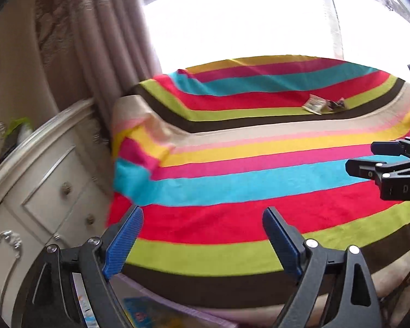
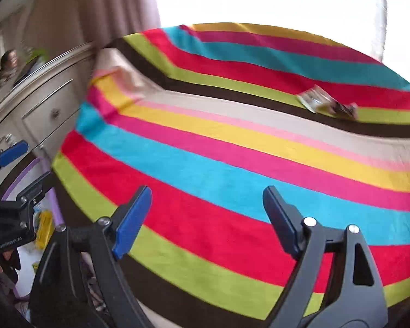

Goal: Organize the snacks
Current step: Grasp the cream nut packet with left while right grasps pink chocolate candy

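Left wrist view: the left gripper [image 1: 202,235] is seen with its jaws spread wide and nothing between the blue pads [image 1: 124,242]. Below it a striped blanket [image 1: 232,169] is spread, banded in red, turquoise, lime, yellow, pink, beige and brown. Far across the blanket, on the lime and brown bands, two snack packets are seen lying flat and touching: a pale packet [image 1: 314,104] with a crinkled, whitish-yellow wrapper, and a dark packet [image 1: 336,105] just to its right. Their print is too small to be read. The right gripper [image 1: 369,158] is seen at the right edge, its jaws parted and empty. A white dresser [image 1: 41,191] stands at the left, with a curtain [image 1: 95,41] behind it. At the bottom edge, part of a blue and yellow package [image 1: 139,314] is glimpsed, unclear.

Right wrist view: the right gripper [image 2: 207,218] is shown with jaws wide apart, nothing held, above the blanket [image 2: 205,164]. The pale packet [image 2: 313,98] and the dark packet [image 2: 344,109] are blurred, lying side by side at the upper right on the lime and brown stripes, well apart from both grippers. The left gripper [image 2: 22,161] appears at the left edge, beside a purple-rimmed bin [image 2: 52,199] in which yellow items are seen.
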{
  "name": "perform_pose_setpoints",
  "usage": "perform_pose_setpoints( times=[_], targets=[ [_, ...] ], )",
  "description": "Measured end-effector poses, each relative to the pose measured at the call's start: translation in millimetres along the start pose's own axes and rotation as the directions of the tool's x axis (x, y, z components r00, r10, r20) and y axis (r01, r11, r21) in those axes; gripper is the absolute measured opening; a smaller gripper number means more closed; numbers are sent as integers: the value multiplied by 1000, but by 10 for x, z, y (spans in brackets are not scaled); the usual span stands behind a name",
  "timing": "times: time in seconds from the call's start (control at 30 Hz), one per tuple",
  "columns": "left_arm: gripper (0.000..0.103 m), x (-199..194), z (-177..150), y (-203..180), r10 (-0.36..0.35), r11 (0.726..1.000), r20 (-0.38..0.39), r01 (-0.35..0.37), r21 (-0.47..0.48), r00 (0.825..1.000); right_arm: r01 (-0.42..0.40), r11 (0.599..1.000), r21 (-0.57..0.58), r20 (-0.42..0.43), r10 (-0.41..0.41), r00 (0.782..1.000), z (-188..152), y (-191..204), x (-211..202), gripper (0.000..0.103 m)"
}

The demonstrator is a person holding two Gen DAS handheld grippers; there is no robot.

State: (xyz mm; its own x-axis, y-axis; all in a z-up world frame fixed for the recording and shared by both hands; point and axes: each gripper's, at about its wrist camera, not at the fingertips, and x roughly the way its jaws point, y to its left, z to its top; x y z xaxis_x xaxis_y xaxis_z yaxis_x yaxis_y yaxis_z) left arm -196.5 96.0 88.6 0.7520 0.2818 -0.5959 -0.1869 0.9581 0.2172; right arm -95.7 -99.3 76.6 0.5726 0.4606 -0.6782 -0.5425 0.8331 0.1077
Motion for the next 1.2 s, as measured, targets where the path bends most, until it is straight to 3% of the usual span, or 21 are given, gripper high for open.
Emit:
perform_pose_setpoints(
  times=[0.1, 0.23, 0.3, 0.4, 0.5, 0.6, 0.73, 0.87, 0.93, 1.0, 1.03, 1.07, 1.1, 1.13, 1.2],
  targets=[
    [90, 560, 324, -546, -95, 993, -54, 98, 58, 994, 74, 982, 176, -32, -70, 997, 18, -761, 141, 85],
    [90, 1336, 749, -1112, -197, 976, -149, 207, 61, 969, 158, 915, 372, -70, -142, 987, 120, -1662, 281, 85],
    [90, 1662, 924, -1290, -217, 973, -171, 227, 46, 961, 164, 874, 457, -61, -153, 986, 212, -2010, 374, 85],
    [90, 2034, 1072, -1402, -200, 977, -181, 210, 39, 963, 140, 813, 565, -38, -145, 989, 384, -2405, 565, 85],
    [92, 2237, 1105, -1268, -245, 969, -234, 235, -70, 941, 114, 766, 632, -19, -131, 991, 582, -2611, 831, 85],
    [93, 2206, 1056, -1062, -336, 935, -188, 302, -187, 923, 72, 709, 702, 25, -126, 992, 779, -2703, 1087, 84],
    [93, 2163, 983, -853, -430, 873, -111, 381, -306, 896, 29, 570, 821, 46, -117, 992, 973, -2853, 1522, 63],
    [94, 2176, 979, -880, -436, 871, -113, 388, -300, 893, 56, 479, 876, 36, -179, 983, 1151, -2920, 1746, 48],
    [95, 2172, 970, -869, -446, 865, -106, 397, -308, 889, 121, 504, 855, -20, -200, 980, 1223, -2900, 1798, 36],
    [95, 2182, 976, -855, -450, 862, -104, 400, -311, 887, 110, 550, 828, -27, -157, 987, 1218, -2868, 1727, 33],
    [95, 2166, 969, -845, -447, 863, -105, 398, -310, 888, 128, 615, 778, -35, -162, 986, 1234, -2819, 1630, 30],
    [95, 2166, 967, -848, -446, 864, -106, 397, -309, 889, 153, 705, 692, -39, -175, 984, 1264, -2746, 1523, 30],
    [95, 2166, 965, -850, -445, 865, -106, 397, -308, 889, 161, 803, 574, -62, -154, 986, 1280, -2660, 1436, 29],
    [95, 2165, 962, -856, -445, 865, -107, 396, -307, 889, 160, 871, 465, -100, -128, 987, 1252, -2593, 1354, 28],
    [96, 2152, 959, -845, -441, 868, -109, 392, -304, 891, 164, 946, 280, -192, -112, 975, 1137, -2535, 1177, 27]
  ],
)
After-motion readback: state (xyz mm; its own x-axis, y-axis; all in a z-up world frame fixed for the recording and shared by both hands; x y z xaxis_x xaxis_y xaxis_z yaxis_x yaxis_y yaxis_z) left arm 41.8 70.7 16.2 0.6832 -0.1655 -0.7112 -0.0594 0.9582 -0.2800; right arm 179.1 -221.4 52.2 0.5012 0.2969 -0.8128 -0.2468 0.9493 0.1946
